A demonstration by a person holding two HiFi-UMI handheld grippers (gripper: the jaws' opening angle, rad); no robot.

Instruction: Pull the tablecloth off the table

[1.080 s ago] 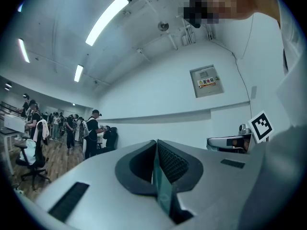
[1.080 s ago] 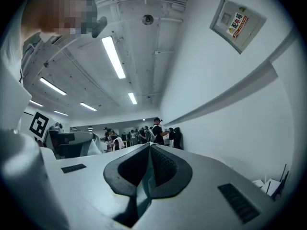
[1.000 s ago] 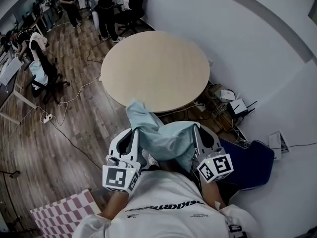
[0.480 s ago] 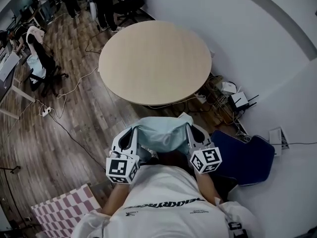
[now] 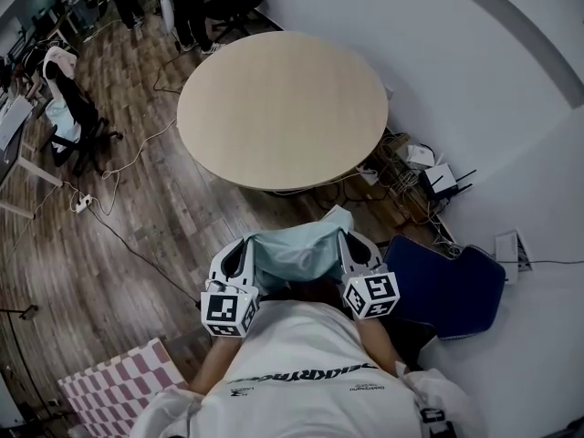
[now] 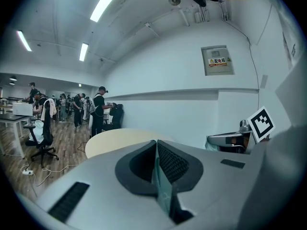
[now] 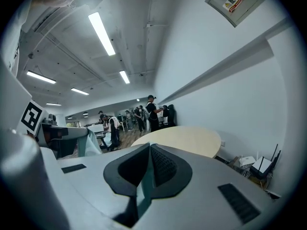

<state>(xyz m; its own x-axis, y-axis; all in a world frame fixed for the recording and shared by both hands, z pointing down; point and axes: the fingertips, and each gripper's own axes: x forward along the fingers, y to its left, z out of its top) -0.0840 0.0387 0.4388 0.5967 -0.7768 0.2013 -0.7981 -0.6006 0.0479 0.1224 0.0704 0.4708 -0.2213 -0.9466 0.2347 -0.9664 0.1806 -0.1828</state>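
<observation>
Where the tablecloth is: off the round table [image 5: 283, 108] entirely. The pale teal tablecloth [image 5: 297, 252] is bunched on the near side of the table, between the table's edge and the person's chest, slung between the two grippers.
Table top: bare light wood, with nothing lying on it.
Left gripper [image 6: 157, 152]: jaws pressed together on a thin fold of the cloth. A teal strip runs down the seam between the ribbed pads [image 6: 172, 164].
Right gripper [image 7: 150, 152]: jaws likewise closed, pinching another edge of the same cloth, which hangs from the seam toward the camera.
Gripper placement: both are near the table's closest edge but apart from it. They sit side by side with the cloth spanning them, the left one on the side of the wood floor [image 5: 137, 235] and the right one on the side of the white wall [image 5: 474, 80].
Marker cubes: one on each gripper — left [image 5: 228, 313], right [image 5: 371, 295] — just in front of the person's white shirt [image 5: 301, 372].
Dark blue chair [image 5: 447, 290]: right of the right gripper, between the table and the wall.
Router [image 5: 443, 185]: white, on the floor by the wall, just right of the table, among cables.
Checked mat [image 5: 114, 395]: pink and white, well apart from the table at the lower left.
Office chair [image 5: 73, 117]: left of the table, with cloth draped on it.
People [image 5: 187, 7]: standing beyond the table's far side.
</observation>
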